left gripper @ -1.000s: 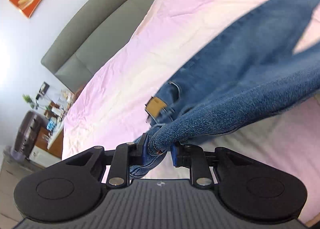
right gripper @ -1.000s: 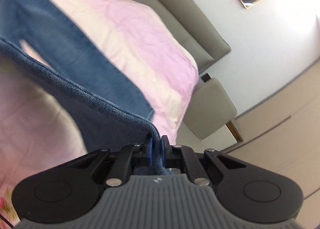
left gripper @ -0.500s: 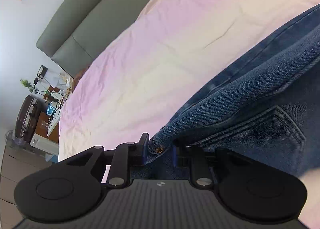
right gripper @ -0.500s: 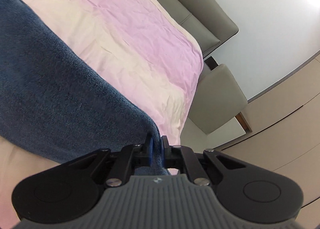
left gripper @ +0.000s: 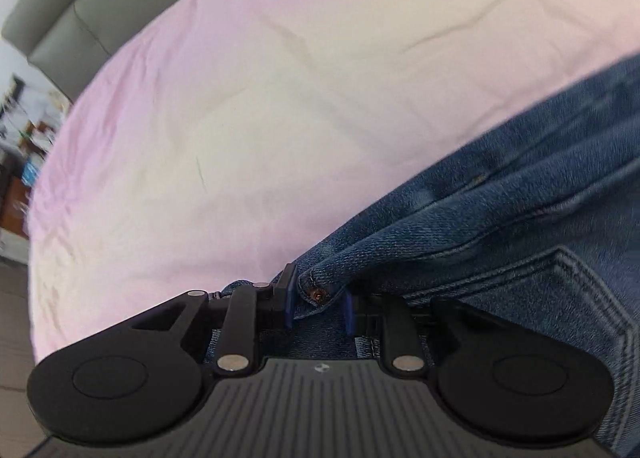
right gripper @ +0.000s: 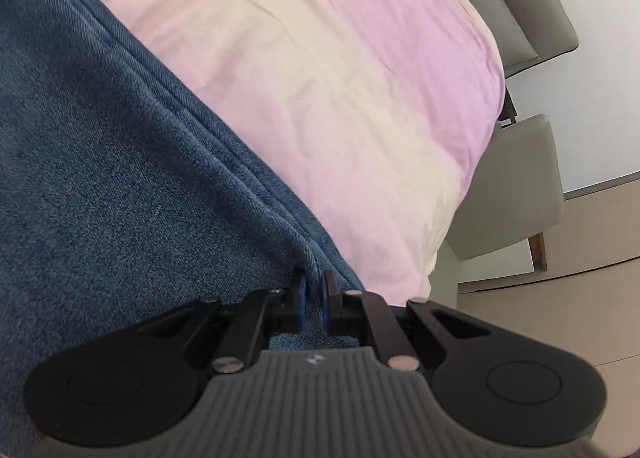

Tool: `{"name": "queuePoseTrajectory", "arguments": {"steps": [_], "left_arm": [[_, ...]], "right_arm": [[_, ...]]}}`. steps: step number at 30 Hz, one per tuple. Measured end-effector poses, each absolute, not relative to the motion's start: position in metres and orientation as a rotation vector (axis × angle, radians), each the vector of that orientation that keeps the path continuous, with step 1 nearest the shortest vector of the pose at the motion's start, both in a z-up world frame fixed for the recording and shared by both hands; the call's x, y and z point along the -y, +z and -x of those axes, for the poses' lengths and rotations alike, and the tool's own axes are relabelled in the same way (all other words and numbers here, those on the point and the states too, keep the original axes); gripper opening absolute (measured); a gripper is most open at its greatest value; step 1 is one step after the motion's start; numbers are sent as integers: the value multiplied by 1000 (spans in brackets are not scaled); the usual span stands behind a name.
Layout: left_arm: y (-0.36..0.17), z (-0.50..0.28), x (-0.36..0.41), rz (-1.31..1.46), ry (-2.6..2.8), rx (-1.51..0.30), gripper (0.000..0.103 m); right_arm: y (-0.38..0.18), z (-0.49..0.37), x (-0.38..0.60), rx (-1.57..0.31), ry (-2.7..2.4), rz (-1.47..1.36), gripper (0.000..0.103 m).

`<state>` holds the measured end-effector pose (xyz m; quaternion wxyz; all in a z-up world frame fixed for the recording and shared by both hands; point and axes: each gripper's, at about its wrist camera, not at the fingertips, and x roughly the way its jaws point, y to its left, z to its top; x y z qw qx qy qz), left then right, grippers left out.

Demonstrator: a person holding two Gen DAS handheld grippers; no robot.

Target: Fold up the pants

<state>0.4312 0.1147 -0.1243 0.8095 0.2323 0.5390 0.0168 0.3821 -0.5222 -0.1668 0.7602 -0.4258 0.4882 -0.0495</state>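
We've got both tools clamped on the jeans [left gripper: 500,242], which are over the bed [left gripper: 280,97], denim spread low across the pink-and-cream sheet. Left tool [left gripper: 318,298] pinches a thick bunch at the waistband corner, rivet showing right between the pads, back pocket just beside it on the right. Right tool [right gripper: 314,304] is clenched tight on a thin edge of denim, looks like a hem or side seam, near the bed's edge with a grey chair [right gripper: 516,185] beyond.

Step, as we judge it: laying one layer over another, mid fold, cloth carried down toward the sheet. Next we'd need to bring both held corners flat onto the lower layer, edges lined up, then let go without dragging the top layer. Risk: the thick waistband bunch may spring back or skew when released.

Hard to tell: whether the jeans already touch the bed under the tools. The lower layer and the leg ends are cut off in both views. We can't say how many folds are done. Left view is motion-blurred at its far left, clutter there unreadable.
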Motion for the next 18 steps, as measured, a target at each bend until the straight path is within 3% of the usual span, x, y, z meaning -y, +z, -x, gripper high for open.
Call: {"name": "queuePoseTrajectory", "arguments": {"steps": [4, 8, 10, 12, 13, 14, 15, 18], "left_arm": [[-110, -427, -123, -433, 34, -1126, 27], [-124, -416, -106, -576, 58, -1139, 31], [-124, -407, -99, -653, 70, -1135, 34], [-118, -397, -97, -680, 68, -1131, 37], [-113, -391, -99, -672, 55, -1129, 46], [-105, -383, -100, -648, 46, -1118, 81], [-97, -376, -105, -625, 57, -1096, 102], [-73, -356, -117, -531, 66, -1052, 98]], "right_arm": [[-159, -396, 527, -1006, -176, 843, 0], [-161, -411, 530, -1068, -229, 754, 2], [-163, -414, 527, -1057, -244, 813, 14], [-159, -411, 524, -1048, -238, 845, 58], [-153, -406, 525, -1032, -230, 847, 64], [-148, -402, 525, -1025, -218, 841, 68], [-143, -396, 525, -1024, -214, 835, 69], [-130, -377, 521, -1006, -209, 832, 73]]}}
